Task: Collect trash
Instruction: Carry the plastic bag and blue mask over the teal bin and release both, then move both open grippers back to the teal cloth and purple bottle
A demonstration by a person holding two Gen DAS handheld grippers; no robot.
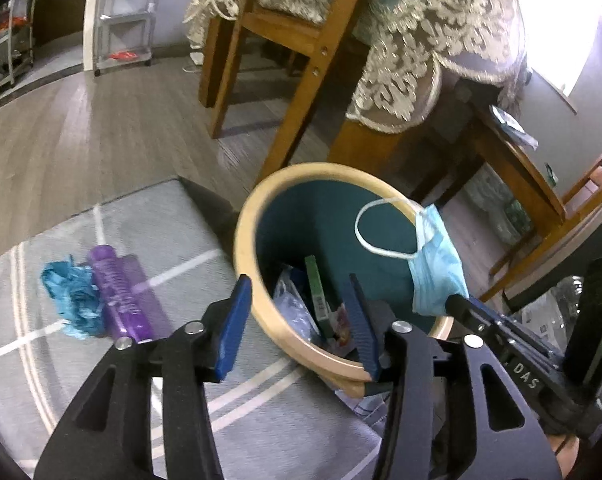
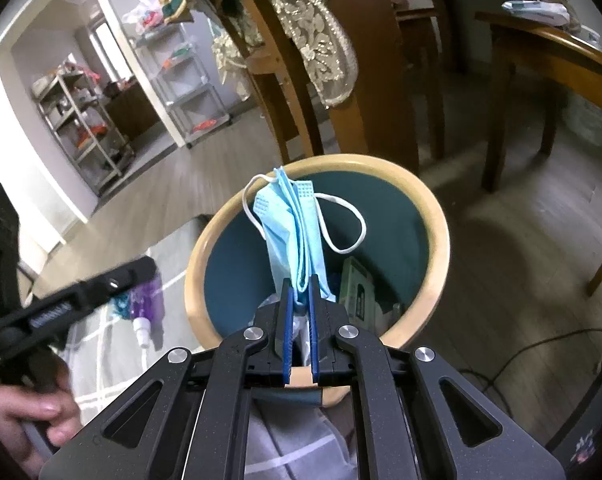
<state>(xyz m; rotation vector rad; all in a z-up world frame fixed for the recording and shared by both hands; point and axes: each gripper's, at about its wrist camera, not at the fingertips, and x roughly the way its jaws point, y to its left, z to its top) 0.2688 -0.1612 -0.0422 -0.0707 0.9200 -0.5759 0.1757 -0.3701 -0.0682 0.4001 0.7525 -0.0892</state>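
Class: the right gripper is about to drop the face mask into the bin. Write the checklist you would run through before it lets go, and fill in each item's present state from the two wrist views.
1. Right gripper shut on the face mask: ok.
2. Mask over the opening of the bin, inside the rim: ok.
3. Ear loop free of the rim: cannot tell; it hangs close to it.
4. Room left in the bin: ok; a green box and wrappers lie low.
5. Left gripper open and out of the mask's way: ok, though it straddles the near rim.
6. Trash left on the rug: not ok; purple bottle and blue crumpled wrapper remain.
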